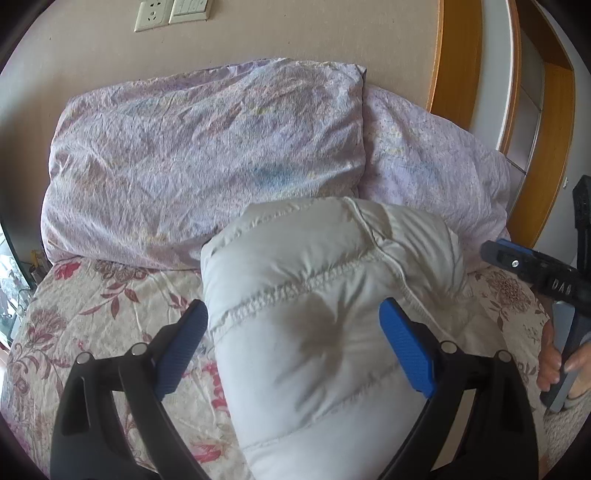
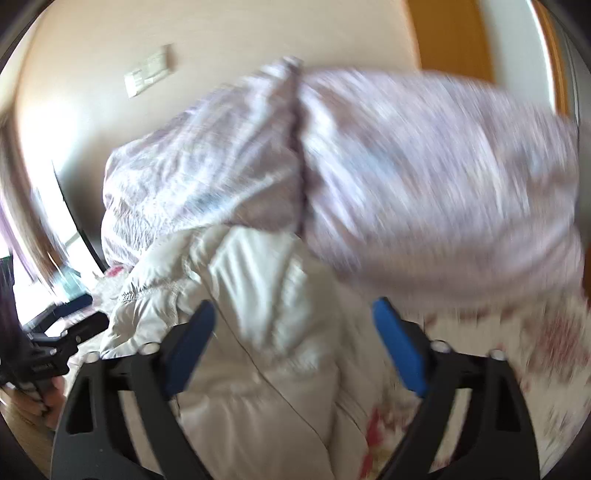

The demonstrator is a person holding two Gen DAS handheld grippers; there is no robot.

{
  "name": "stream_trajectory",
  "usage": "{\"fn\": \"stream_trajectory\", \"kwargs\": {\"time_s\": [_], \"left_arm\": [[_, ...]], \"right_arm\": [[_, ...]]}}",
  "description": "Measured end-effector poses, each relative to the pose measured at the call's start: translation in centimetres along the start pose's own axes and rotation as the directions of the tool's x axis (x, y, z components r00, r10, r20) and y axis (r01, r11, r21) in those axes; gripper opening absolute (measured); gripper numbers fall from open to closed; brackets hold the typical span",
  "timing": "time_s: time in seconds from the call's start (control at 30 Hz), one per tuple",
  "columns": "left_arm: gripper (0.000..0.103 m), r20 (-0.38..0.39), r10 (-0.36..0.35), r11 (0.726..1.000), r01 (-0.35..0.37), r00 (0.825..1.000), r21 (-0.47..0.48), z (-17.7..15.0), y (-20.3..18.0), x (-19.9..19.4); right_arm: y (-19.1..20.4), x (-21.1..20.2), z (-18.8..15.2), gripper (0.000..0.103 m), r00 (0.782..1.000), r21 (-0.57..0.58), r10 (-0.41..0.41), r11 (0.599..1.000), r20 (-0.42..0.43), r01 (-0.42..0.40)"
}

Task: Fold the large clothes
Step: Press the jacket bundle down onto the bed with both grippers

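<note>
A white quilted puffer jacket (image 1: 325, 314) lies bundled on the floral bed sheet (image 1: 92, 314). My left gripper (image 1: 291, 325) is open, its blue pads either side of the jacket's bulk, not closed on it. In the right wrist view, which is motion-blurred, the jacket (image 2: 258, 332) lies between the wide-open jaws of my right gripper (image 2: 295, 328). The right gripper also shows at the right edge of the left wrist view (image 1: 532, 269), held in a hand. The left gripper shows at the left edge of the right wrist view (image 2: 74, 336).
Two lilac pillows (image 1: 207, 155) (image 1: 436, 173) lie at the head of the bed against the beige wall (image 1: 295, 33). A socket and switch plate (image 1: 170, 14) are on the wall. A wooden frame (image 1: 458, 55) stands at the right.
</note>
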State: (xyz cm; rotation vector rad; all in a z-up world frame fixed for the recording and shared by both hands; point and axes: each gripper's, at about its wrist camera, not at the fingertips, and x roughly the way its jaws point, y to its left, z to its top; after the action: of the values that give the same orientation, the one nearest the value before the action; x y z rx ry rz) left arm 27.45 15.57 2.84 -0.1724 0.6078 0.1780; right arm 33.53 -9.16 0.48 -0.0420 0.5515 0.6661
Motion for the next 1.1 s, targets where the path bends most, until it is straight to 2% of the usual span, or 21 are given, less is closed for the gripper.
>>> {"fn": "stream_trajectory", "kwargs": {"time_s": [0.07,0.17,0.2,0.3,0.43,0.53,0.73,0.93,1.1], "left_arm": [[0.093,-0.005,0.016,1.000,-0.016,1.000,0.012,0.4,-0.2,0.7],[0.091,-0.039,0.061,0.998,-0.060,0.997,0.035,0.7,-0.1,2.7],[0.088,-0.053,0.065,0.997,-0.063,0.997,0.035,0.7,0.1,3.4],[0.088,-0.082,0.062,0.998,-0.059,0.995,0.031,0.3,0.6,5.0],[0.090,-0.086,0.061,0.997,-0.057,0.994,0.051,-0.4,0.1,5.7],[0.090,-0.092,0.072,0.995,-0.066,0.993,0.069,-0.7,-0.4,5.4],[0.093,-0.112,0.097,0.993,-0.088,0.989,0.079,-0.9,-0.6,5.9],[0.101,-0.130,0.079,0.996,-0.074,0.988,0.049,-1.5,0.2,7.2],[0.101,-0.118,0.103,0.993,-0.095,0.988,0.072,-1.9,-0.2,7.5]], "right_arm": [[1.6,2.6,1.1,0.061,0.999,-0.064,-0.031,0.997,0.008,0.031],[2.7,4.5,1.2,0.043,0.998,-0.126,-0.052,0.991,-0.023,0.049],[3.0,5.0,1.0,0.041,0.998,-0.150,-0.060,0.987,-0.023,0.056],[3.1,6.9,0.4,0.040,0.995,-0.201,-0.099,0.975,-0.015,0.094],[2.8,9.2,-0.8,0.040,0.987,-0.216,-0.141,0.969,-0.072,0.122],[1.6,9.0,-1.5,0.040,0.986,-0.161,-0.116,0.982,-0.120,0.096],[1.1,9.7,-2.4,0.040,0.980,-0.134,-0.106,0.987,-0.168,0.084],[-0.2,10.5,-3.5,0.041,0.985,-0.065,-0.053,0.997,-0.163,0.043],[0.1,10.9,-4.1,0.041,0.986,-0.083,-0.075,0.995,-0.148,0.063]]}}
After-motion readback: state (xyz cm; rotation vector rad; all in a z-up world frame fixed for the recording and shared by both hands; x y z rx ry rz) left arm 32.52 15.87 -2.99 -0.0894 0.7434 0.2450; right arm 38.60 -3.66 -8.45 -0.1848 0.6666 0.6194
